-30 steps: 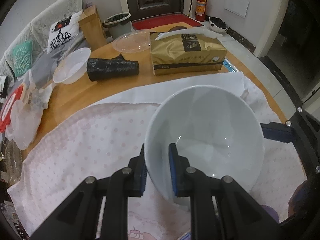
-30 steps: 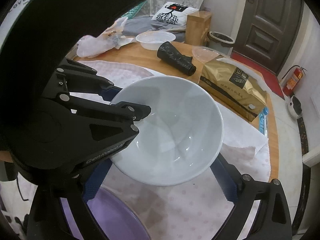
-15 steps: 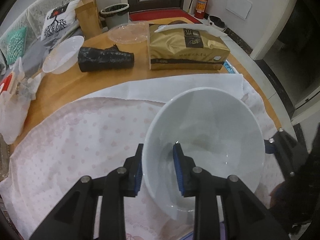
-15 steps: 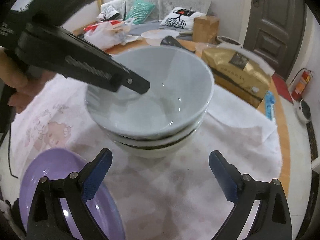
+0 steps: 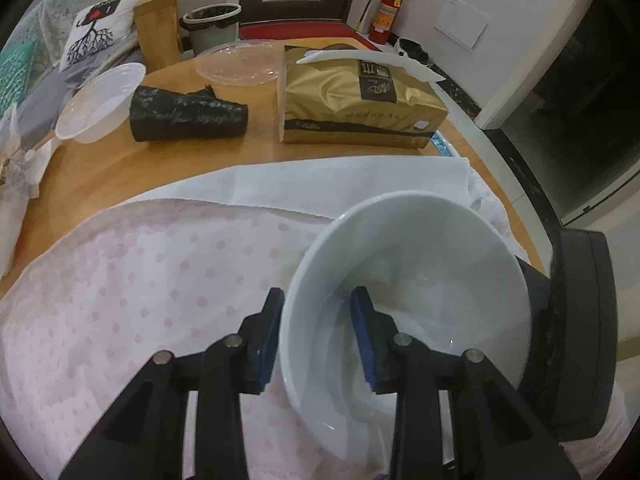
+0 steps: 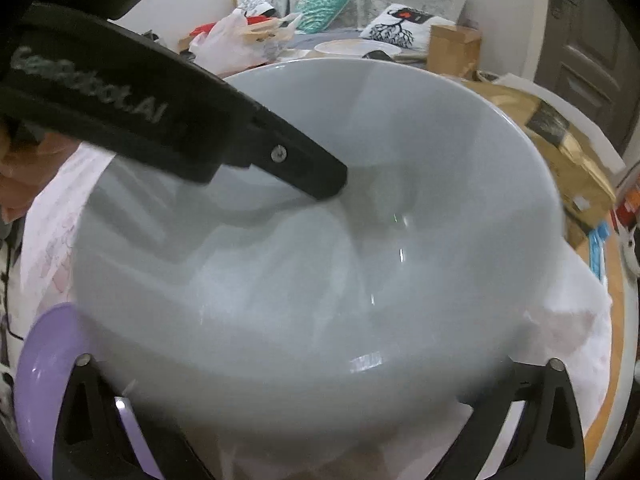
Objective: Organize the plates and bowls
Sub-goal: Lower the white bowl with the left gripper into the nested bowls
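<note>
Two blue pads of the left gripper [image 5: 318,336] straddle the near wall of the glossy white ceramic bowl [image 5: 408,312] in the left wrist view, one inside and one outside, pinching it at about five o'clock over the pink dotted cloth [image 5: 140,280] on the round wooden desk [image 5: 120,160].

In the right wrist view the same bowl fills the frame. The right gripper [image 6: 316,420] stands wide around its base, gripping nothing. A shallow lilac plastic plate [image 6: 44,360] lies at eight o'clock. Judging from this, stacking is partway; release and the plate seemingly remain.
</note>
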Demonstrator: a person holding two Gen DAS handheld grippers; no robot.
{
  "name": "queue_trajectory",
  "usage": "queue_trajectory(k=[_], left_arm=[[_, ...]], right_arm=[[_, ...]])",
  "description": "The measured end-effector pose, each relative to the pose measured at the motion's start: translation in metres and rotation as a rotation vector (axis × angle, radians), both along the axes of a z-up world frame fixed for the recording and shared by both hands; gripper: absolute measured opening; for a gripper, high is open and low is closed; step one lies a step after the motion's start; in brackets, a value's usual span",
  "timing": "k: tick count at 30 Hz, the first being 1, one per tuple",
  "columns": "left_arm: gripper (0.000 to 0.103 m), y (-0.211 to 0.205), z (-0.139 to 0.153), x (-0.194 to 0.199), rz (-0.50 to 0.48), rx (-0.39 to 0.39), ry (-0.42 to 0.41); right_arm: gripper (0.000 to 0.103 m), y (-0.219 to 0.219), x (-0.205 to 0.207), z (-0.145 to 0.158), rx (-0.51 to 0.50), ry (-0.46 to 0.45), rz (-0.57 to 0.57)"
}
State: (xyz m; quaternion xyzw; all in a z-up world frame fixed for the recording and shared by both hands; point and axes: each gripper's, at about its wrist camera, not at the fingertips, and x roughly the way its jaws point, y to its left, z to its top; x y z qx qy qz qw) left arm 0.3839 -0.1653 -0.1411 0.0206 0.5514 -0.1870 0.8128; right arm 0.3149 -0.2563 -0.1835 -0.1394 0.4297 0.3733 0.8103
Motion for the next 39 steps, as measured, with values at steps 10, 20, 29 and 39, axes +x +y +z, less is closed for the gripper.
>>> queue_trajectory(k=[10, 20, 29, 39], left_arm=[[0.033, 0.007, -0.005, 0.004, 0.01, -0.066, 0.01], [0.033, 0.016, -0.007, 0.005, 0.023, -0.115, 0.031], [0.034, 0.014, -0.001, -0.001, -0.011, -0.103, 0.014], [0.034, 0.005, 0.037, -0.02, -0.048, -0.081, -0.057]], right_arm=[[0.102, 0.008, 0.003, 0.0, 0.03, -0.001, 0.023], [0.102, 0.007, -0.005, 0.004, 0.029, -0.005, -0.015], [0.101, 0.011, -0.015, 0.01, 0.023, -0.052, -0.043], [0.101, 0.005, -0.033, 0.044, 0.043, -0.113, -0.051]])
